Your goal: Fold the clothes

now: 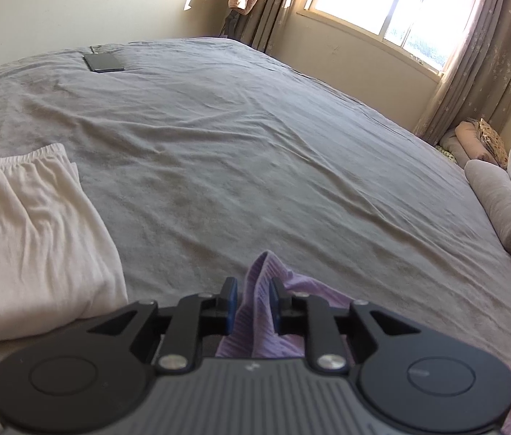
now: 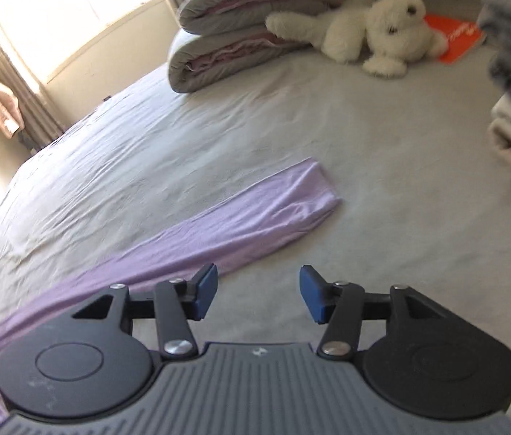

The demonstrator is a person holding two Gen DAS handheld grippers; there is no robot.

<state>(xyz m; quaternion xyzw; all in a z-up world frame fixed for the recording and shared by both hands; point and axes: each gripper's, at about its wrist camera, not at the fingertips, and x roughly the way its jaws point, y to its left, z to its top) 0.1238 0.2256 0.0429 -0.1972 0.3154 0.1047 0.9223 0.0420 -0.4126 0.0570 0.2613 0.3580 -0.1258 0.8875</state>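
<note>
Over grey bed point(image 1: 219, 137), left hand-held gripper point(image 1: 253, 302) tilted down, straddling lilac garment point(image 1: 259, 311)

Left tool point(image 1: 253, 299) w/ lilac cloth point(image 1: 260, 290) btwn pads, maybe loosely, white garment point(image 1: 27, 232) beside, grey bed point(image 1: 219, 145)

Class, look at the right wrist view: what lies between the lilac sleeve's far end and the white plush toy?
Only bare grey bedsheet separates lilac sleeve from plush toy.

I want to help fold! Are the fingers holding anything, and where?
A fold of the purple cloth stands between the left fingers; whether they pinch it cannot be told. The right fingers hold nothing.
</note>
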